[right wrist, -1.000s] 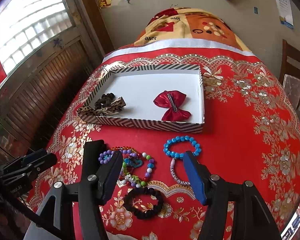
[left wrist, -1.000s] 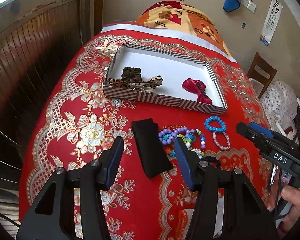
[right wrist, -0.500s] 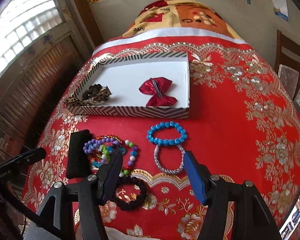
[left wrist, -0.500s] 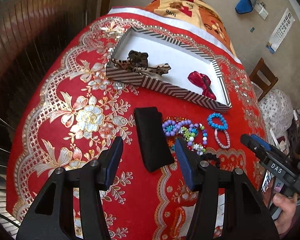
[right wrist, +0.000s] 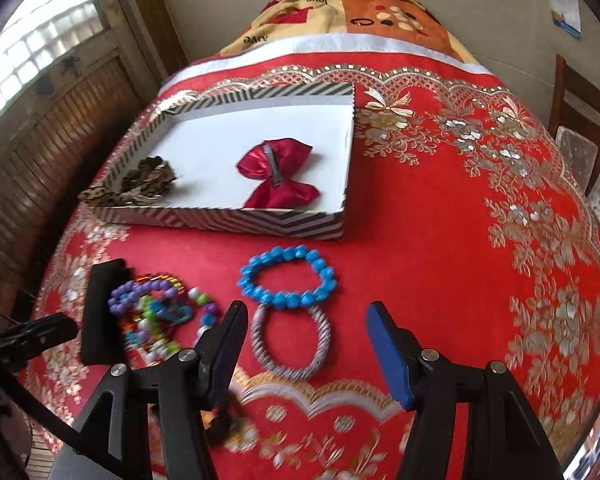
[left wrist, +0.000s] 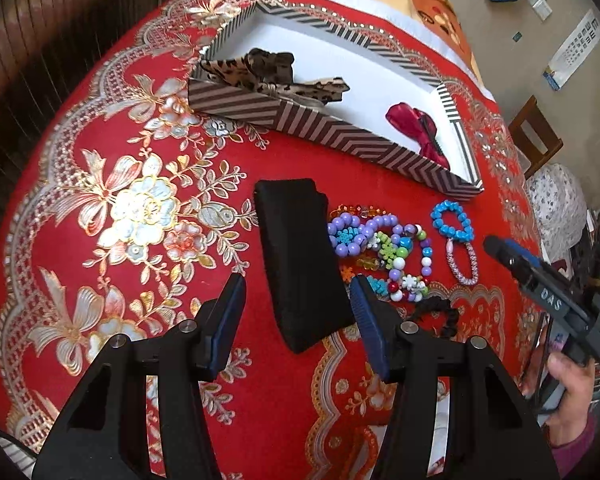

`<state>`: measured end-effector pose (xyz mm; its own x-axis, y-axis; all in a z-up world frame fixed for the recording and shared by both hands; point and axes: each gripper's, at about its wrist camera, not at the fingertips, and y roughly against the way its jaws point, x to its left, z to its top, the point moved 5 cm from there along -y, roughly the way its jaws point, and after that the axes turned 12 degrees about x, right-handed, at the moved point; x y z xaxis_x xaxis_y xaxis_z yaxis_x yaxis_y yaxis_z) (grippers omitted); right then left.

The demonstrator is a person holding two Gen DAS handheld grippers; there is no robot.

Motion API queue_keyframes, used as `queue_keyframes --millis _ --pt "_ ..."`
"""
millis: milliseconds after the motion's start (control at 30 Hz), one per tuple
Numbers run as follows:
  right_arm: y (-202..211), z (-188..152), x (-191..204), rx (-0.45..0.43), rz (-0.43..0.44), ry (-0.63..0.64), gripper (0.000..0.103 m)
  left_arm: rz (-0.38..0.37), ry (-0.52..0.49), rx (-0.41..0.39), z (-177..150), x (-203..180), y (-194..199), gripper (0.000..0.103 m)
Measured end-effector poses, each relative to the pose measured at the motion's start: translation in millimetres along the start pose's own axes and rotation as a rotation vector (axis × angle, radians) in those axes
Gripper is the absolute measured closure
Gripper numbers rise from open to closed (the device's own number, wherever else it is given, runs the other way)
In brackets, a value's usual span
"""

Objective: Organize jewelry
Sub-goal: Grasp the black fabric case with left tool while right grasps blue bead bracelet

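Observation:
A striped box (left wrist: 324,130) (right wrist: 236,222) with a white floor holds a leopard-print bow (left wrist: 268,72) (right wrist: 136,184) and a red bow clip (left wrist: 416,130) (right wrist: 278,176). In front of it lie a black pad (left wrist: 300,256) (right wrist: 100,308), a heap of coloured bead bracelets (left wrist: 380,252) (right wrist: 156,316), a blue bead bracelet (left wrist: 452,220) (right wrist: 288,280), a silver-pink bangle (left wrist: 462,258) (right wrist: 290,340) and a black scrunchie (left wrist: 436,314) (right wrist: 224,416). My left gripper (left wrist: 298,308) is open above the black pad's near end. My right gripper (right wrist: 306,344) is open over the bangle.
A red tablecloth (left wrist: 132,208) (right wrist: 460,240) with gold and silver flowers covers the table. A wooden chair (left wrist: 534,136) (right wrist: 580,120) stands at the far right, dark wood panelling (right wrist: 40,152) on the left. A hand (left wrist: 572,384) holds the right gripper's handle.
Both grippers have come down toward the table. The left one now hangs over the black pad, the right one over the bangle. The jewelry has not moved.

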<state>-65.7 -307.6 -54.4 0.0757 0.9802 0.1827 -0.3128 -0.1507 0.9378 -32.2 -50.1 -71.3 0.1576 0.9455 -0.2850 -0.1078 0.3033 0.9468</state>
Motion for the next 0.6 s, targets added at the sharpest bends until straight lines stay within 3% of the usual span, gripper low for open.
queue_keyframes --millis 333,500,600 --pt "-37.4 26.2 -2.1 0.048 -0.023 0.090 0.066 0.060 -0.019 0.034 13.3 -8.8 -22.6 0.049" --pt "-45.7 28.2 0.5 0.045 -0.040 0.136 0.074 0.080 -0.006 0.043 18.3 -7.6 -32.4 0.049" --pt "-47.2 30.3 2.6 0.027 -0.054 0.170 0.084 0.077 -0.010 0.027 19.4 -6.9 -32.3 0.050"
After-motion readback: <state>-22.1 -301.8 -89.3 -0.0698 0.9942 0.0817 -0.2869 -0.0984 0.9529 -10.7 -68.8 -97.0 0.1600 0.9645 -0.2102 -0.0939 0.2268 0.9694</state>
